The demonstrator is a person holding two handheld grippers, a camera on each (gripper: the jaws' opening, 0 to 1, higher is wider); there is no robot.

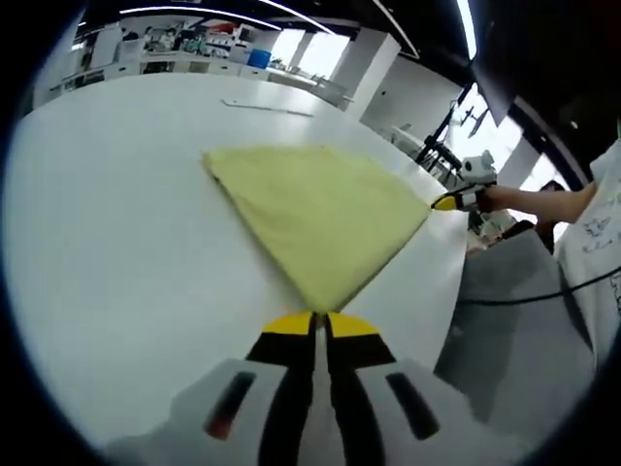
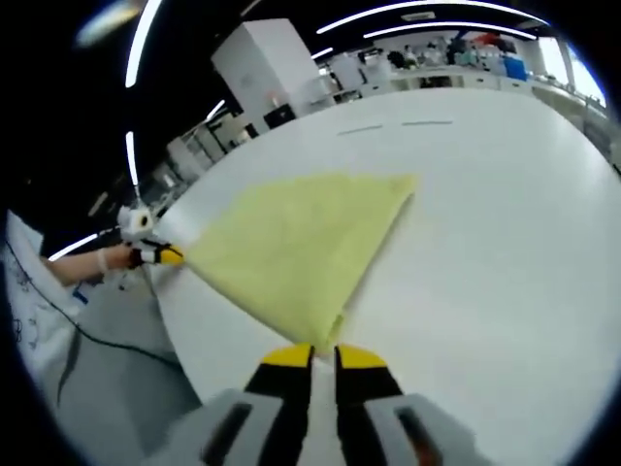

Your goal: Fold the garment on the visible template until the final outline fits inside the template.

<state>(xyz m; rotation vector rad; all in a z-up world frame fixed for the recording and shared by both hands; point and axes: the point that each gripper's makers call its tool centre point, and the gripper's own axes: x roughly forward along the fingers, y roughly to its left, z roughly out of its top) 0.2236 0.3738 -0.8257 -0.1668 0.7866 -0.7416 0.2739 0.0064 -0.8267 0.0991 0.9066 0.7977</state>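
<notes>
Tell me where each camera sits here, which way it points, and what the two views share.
Left gripper view: rides the left gripper, looks along its jaws across the yellow garment on the white table; the right gripper, hand and sleeve enter at right.
Right gripper view: rides the right gripper, facing the garment from another corner; the left gripper and hand enter at left.
Shared: the garment, the table, each other's gripper at opposite garment corners.

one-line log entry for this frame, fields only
garment: yellow cloth flat on white table | left gripper: shut on cloth corner | right gripper: shut on cloth corner | template: not discernible
</notes>
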